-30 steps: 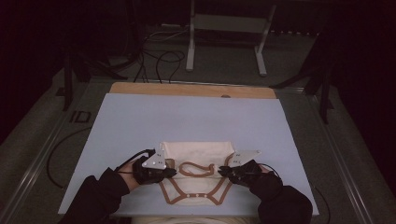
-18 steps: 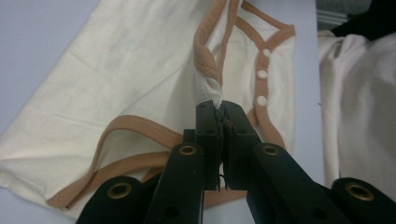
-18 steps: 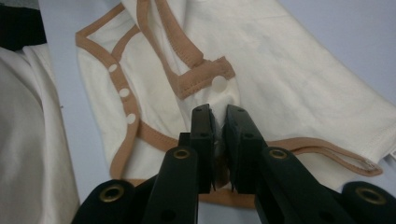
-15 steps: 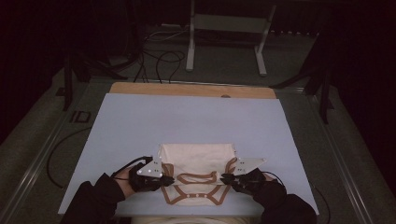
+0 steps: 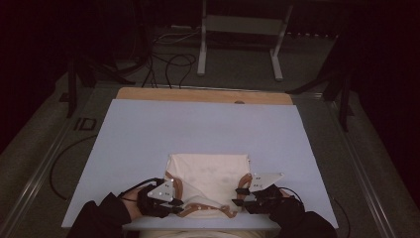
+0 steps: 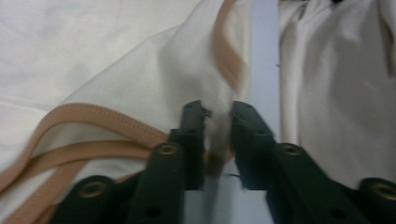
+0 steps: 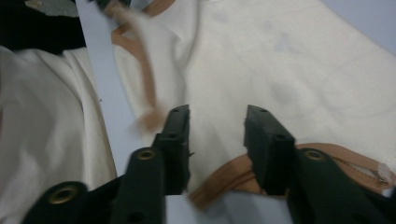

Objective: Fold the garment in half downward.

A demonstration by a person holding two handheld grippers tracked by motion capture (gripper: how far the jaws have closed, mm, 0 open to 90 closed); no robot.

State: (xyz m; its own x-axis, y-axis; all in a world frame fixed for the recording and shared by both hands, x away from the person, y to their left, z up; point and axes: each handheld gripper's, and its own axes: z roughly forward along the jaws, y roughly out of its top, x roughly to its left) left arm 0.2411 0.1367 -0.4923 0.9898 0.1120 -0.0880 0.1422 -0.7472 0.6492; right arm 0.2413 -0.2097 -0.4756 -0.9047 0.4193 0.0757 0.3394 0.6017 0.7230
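The cream cloth (image 5: 210,173) with brown trim lies near the front edge of the table (image 5: 148,134), and the left gripper (image 5: 171,208) at its left corner and the right gripper (image 5: 242,201) at its right corner have both just been opening their jaws, letting the cloth go.

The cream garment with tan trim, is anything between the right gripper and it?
Nothing visible. The right gripper sits directly over the cream garment with tan trim, its jaws apart and just opened, cloth and trim lying between them. The left gripper likewise straddles a fold.
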